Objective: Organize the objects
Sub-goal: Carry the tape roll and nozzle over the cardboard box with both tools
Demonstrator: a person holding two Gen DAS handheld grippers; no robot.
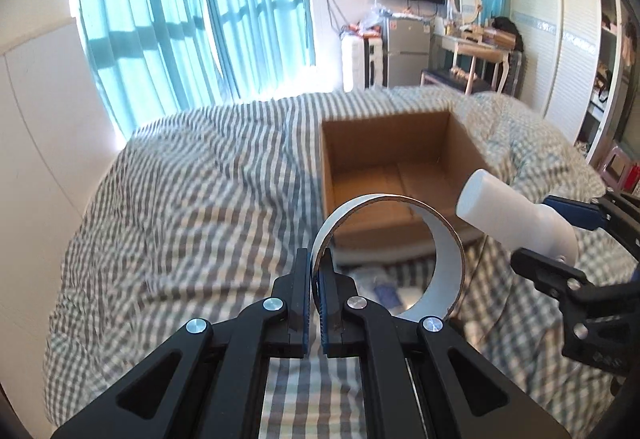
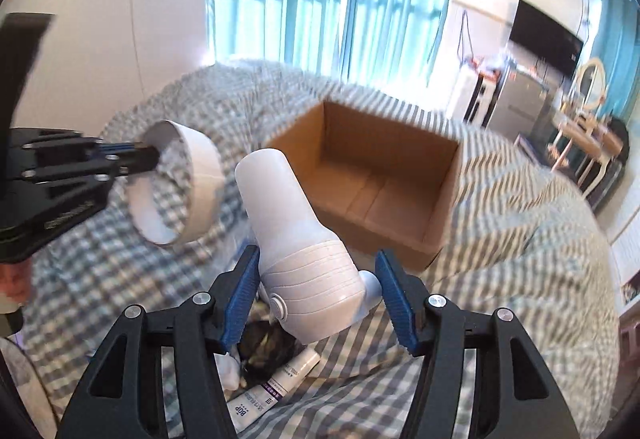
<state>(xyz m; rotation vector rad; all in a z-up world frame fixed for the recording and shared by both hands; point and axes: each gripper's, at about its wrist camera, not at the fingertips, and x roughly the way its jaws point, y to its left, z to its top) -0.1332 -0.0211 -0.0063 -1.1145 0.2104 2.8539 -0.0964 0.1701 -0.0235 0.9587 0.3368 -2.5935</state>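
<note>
Left wrist view: striped and checked bedding across most of the frame, rumpled. On it, an open cardboard box, flaps down, inside bare. Nearer than the box, a white tape roll, held on edge above the bedding, its wall pinched between the closed fingers of the left gripper. At right, a white hair dryer, barrel aimed toward the box, gripped by the right gripper.

Right wrist view: same box just beyond the dryer. Right gripper with blue pads against the dryer's ribbed body on the left and its handle on the right, jaws held wide by it. Below, on the bedding, a small white tube with printed lettering, beside a dark item too blurred to name.
</note>
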